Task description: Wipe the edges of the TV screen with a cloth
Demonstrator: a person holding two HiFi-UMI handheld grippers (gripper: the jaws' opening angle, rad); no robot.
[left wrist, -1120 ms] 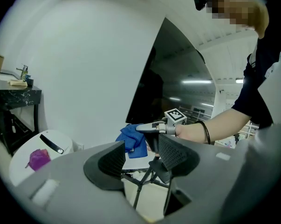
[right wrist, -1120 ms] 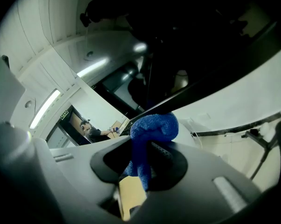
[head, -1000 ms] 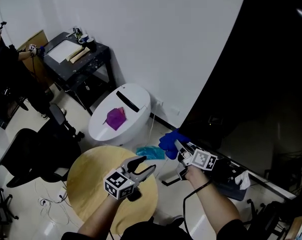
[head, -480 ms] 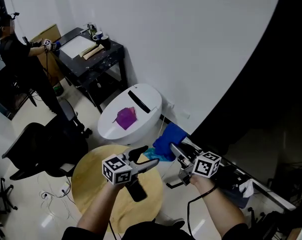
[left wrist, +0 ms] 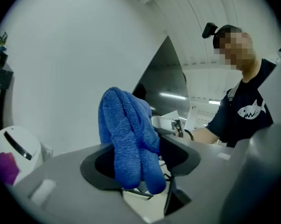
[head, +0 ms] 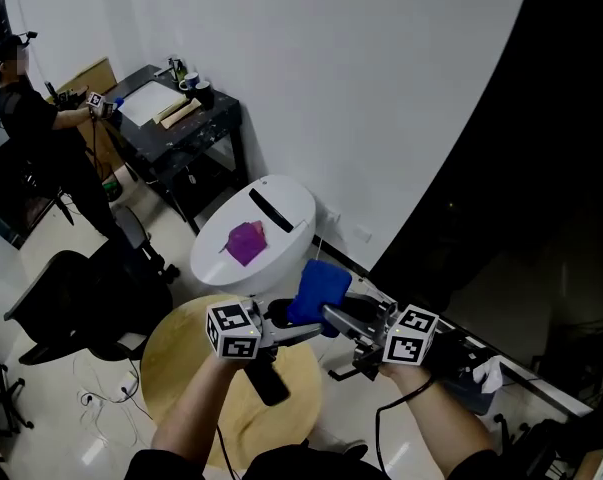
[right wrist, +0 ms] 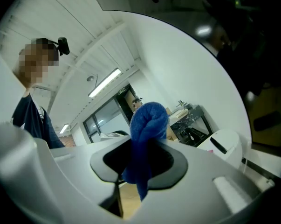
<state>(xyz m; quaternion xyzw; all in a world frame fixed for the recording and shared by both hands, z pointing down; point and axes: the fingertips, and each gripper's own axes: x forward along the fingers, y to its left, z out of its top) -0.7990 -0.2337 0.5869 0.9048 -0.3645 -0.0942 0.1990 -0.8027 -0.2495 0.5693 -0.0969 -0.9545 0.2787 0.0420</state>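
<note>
Your right gripper [head: 331, 318] is clenched on the blue cloth [head: 318, 286]. The cloth bunches up above its jaw tips, with a tail hanging below. Your left gripper [head: 303, 326] faces it tip to tip. Its jaws have just been closing but stand apart, with the cloth between them, unpinched. The TV [head: 541, 168] is right of both.

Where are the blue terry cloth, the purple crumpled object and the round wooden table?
blue terry cloth [head: 319, 286], head view, bunched middle.
purple crumpled object [head: 245, 242], head view, its centre.
round wooden table [head: 173, 350], head view, bare left top.
</note>
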